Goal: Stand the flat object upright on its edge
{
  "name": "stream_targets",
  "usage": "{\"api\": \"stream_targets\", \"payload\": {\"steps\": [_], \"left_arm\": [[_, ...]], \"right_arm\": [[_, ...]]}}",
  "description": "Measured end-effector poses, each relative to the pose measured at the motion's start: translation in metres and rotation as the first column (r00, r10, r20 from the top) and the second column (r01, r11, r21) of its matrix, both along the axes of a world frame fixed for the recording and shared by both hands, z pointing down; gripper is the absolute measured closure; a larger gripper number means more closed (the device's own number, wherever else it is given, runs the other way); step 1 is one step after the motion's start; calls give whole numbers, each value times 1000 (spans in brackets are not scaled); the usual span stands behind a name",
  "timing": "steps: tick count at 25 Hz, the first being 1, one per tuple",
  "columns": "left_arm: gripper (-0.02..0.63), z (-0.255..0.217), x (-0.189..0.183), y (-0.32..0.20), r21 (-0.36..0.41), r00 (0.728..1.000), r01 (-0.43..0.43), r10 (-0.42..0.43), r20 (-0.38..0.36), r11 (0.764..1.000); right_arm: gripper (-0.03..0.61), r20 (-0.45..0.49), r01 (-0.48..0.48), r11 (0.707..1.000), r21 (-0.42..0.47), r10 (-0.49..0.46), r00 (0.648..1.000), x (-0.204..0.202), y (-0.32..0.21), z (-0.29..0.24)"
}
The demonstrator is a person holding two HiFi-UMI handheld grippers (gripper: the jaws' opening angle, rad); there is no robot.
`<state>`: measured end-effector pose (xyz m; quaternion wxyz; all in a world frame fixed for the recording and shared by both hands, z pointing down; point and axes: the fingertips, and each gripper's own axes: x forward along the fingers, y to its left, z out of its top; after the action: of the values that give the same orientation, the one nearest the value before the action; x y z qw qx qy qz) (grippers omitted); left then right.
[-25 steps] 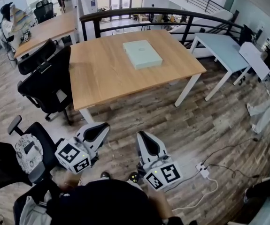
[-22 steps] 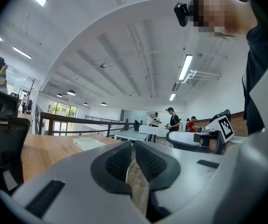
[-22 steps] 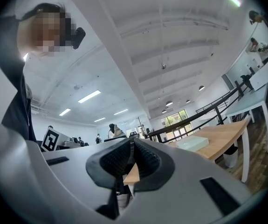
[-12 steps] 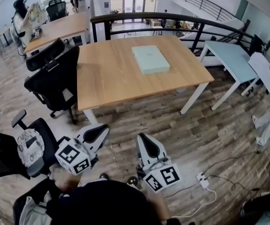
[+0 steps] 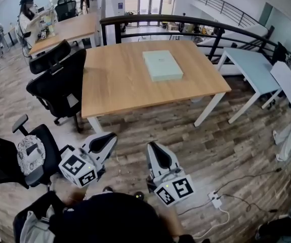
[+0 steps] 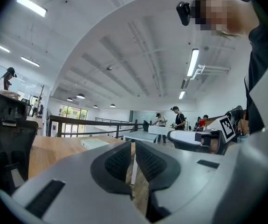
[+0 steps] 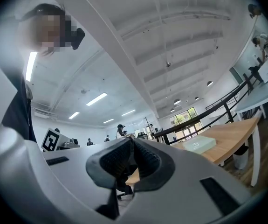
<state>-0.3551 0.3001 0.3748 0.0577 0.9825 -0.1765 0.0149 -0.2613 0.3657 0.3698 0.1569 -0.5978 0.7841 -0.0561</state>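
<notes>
Approach step, likely: pale green flat rectangular box (image 5: 162, 65) lies at twelve o'clock; left hand-held gripper (image 5: 110, 137) and right hand-held gripper (image 5: 152, 147), clenched empty, must reach it.

**Colours at a glance**

Flat box (image 5: 162, 65): pale mint green. Table (image 5: 110, 90): light wood grain. Left gripper (image 5: 112, 135) & right gripper (image 5: 151, 145): white-grey shells, blk pads, blk/wht square-marker cubes. Chair (image 5: 59, 85): blk. Floor (image 5: 221, 140): dk brown planks. Side table (image 5: 249, 65): pale blue.
</notes>
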Motion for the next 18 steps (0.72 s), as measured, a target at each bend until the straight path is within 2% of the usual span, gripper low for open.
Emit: {"api": "stream_targets", "payload": {"steps": [9, 18], "left_arm": [[575, 5, 28, 17, -4, 1000, -6, 6, 15, 1000], [575, 15, 49, 30, -6, 999, -42, 42, 35, 999]], "right_arm": [[546, 14, 10, 1000, -12, -10, 1000, 28, 15, 7], [546, 33, -28, 999, -20, 29, 999, 50, 33, 19]]}}
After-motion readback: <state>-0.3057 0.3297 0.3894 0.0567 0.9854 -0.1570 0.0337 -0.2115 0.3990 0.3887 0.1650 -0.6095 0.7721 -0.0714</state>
